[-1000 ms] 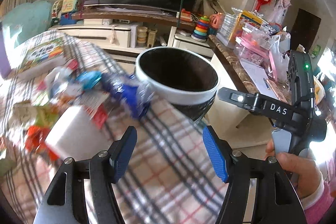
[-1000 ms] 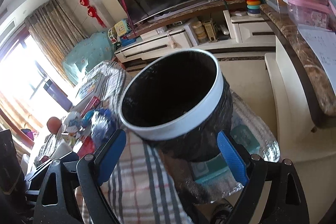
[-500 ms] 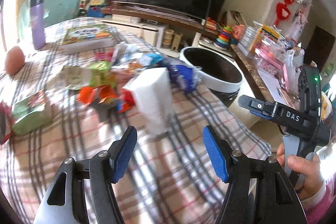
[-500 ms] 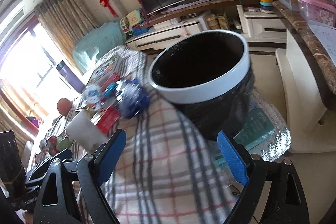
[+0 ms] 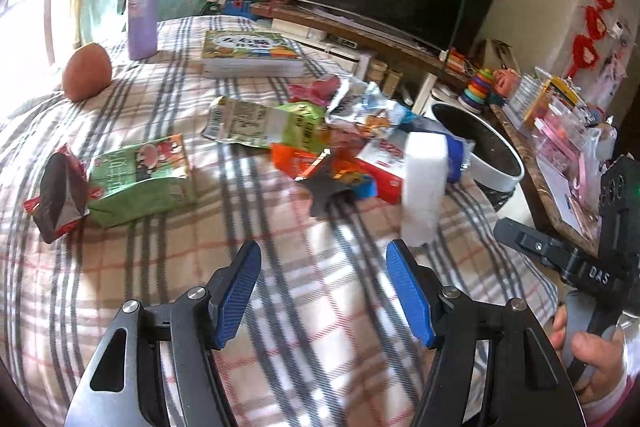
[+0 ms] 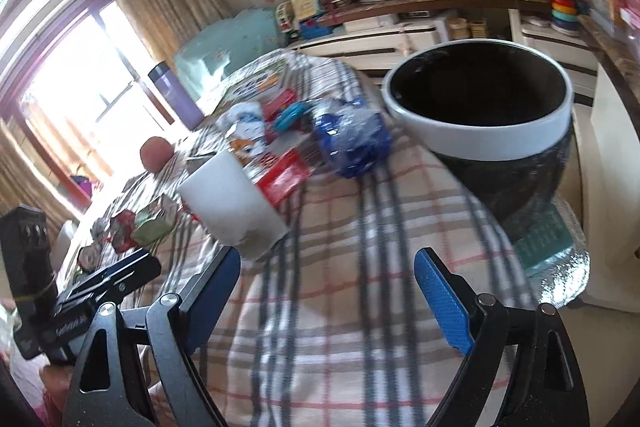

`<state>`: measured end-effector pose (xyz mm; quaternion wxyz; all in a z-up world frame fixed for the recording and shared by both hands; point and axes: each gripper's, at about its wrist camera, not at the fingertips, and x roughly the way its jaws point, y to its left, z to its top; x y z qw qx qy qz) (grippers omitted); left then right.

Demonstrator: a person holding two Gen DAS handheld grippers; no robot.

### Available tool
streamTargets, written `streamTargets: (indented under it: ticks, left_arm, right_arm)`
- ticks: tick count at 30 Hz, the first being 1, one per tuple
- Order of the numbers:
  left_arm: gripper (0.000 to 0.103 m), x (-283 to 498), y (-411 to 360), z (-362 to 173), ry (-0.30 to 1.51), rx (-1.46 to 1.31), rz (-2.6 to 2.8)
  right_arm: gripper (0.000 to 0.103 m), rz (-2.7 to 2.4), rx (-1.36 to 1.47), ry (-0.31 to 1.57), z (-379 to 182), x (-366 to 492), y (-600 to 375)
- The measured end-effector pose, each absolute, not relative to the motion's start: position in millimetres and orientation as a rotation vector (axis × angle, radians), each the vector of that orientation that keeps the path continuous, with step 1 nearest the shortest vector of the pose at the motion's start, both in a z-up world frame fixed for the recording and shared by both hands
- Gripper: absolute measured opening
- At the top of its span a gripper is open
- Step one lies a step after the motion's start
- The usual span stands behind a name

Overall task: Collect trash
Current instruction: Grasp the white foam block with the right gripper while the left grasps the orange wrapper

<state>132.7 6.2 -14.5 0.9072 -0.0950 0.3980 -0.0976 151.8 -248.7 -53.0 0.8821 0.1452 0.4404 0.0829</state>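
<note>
Now both grippers hover over the plaid cloth (image 5: 120, 267), jaws apart, nothing between them: left gripper (image 5: 324, 291), right gripper (image 6: 332, 291). Trash pile (image 5: 320, 143) lies mid-table, white cup (image 6: 232, 203) upside down at its near edge. Bin (image 6: 480, 115) sits at the table's far right, past the blue wrapper (image 6: 352, 139).

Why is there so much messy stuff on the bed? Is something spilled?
Nothing wet shows. Crumpled wrappers lie heaped on the plaid cloth, a green carton lies squashed on its side, and a white cup is tipped over, all outside the bin.
</note>
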Motion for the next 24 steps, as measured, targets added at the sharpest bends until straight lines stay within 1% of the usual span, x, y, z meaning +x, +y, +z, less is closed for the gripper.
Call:
streamTargets:
  ticks: [6, 14, 20, 23, 24]
  left_arm:
    - [0.065, 147, 11, -17, 0.834, -0.176, -0.178]
    - [0.063, 183, 17, -28, 0.865, -0.188, -0.178]
    - [0.062, 208, 17, -39, 0.886, -0.204, -0.19]
    - [0.051, 220, 16, -44, 0.895, -0.209, -0.194]
    - [0.044, 224, 16, -46, 0.9, -0.211, -0.198]
  right_arm:
    - [0.09, 0.228, 0.274, 0.928, -57, 159, -229]
    - [0.09, 0.289, 0.244, 0.921, -62, 171, -215]
    - [0.088, 0.34, 0.206, 0.931, -68, 186, -204]
    - [0.082, 0.358, 0.179, 0.933, -71, 193, -198]
    - [0.08, 0.365, 0.173, 0.933, -72, 196, -197]
